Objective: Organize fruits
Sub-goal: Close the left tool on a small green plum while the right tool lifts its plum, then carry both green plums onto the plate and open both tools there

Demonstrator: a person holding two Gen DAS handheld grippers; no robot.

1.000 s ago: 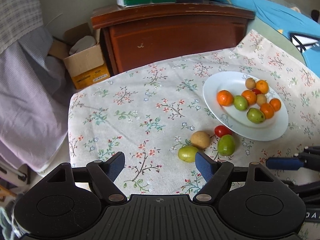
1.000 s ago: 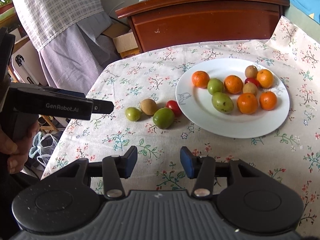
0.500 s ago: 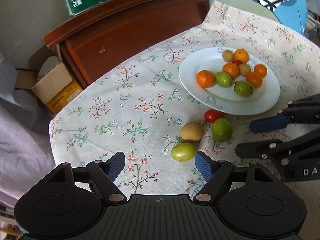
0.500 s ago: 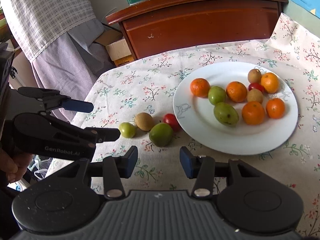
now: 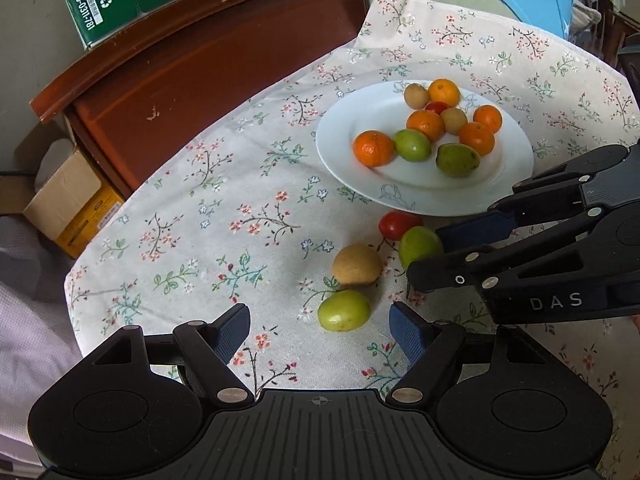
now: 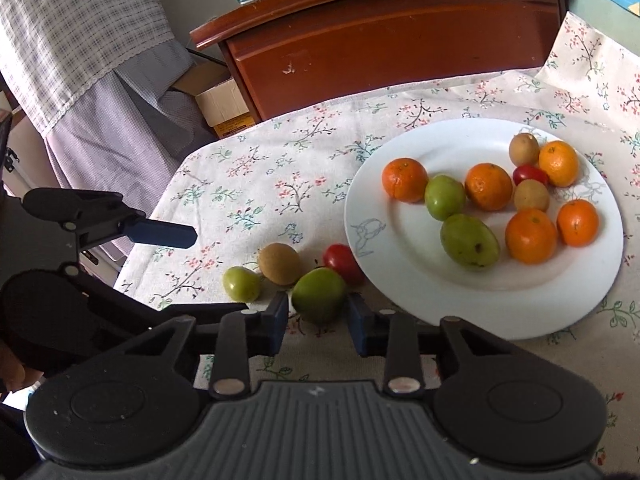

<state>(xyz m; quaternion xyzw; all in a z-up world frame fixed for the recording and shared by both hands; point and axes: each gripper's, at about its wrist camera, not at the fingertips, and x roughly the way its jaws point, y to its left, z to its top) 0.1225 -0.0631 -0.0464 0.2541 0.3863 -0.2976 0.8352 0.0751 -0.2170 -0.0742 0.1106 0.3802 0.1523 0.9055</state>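
My right claw (image 6: 318,322) has just been closing; its pads flank the large green fruit (image 6: 319,294), contact uncertain. Just ahead of it lies the tomato (image 6: 342,263), touching the plate (image 6: 404,304) rim. Left of it sit the brown fruit (image 6: 280,263) and small green fruit (image 6: 241,283). My left claw (image 5: 320,334) stands spread over bare cloth (image 5: 224,208), the small green fruit just ahead. Only the left view shows open counter beyond the plate; only the right view shows the cloth's left edge.
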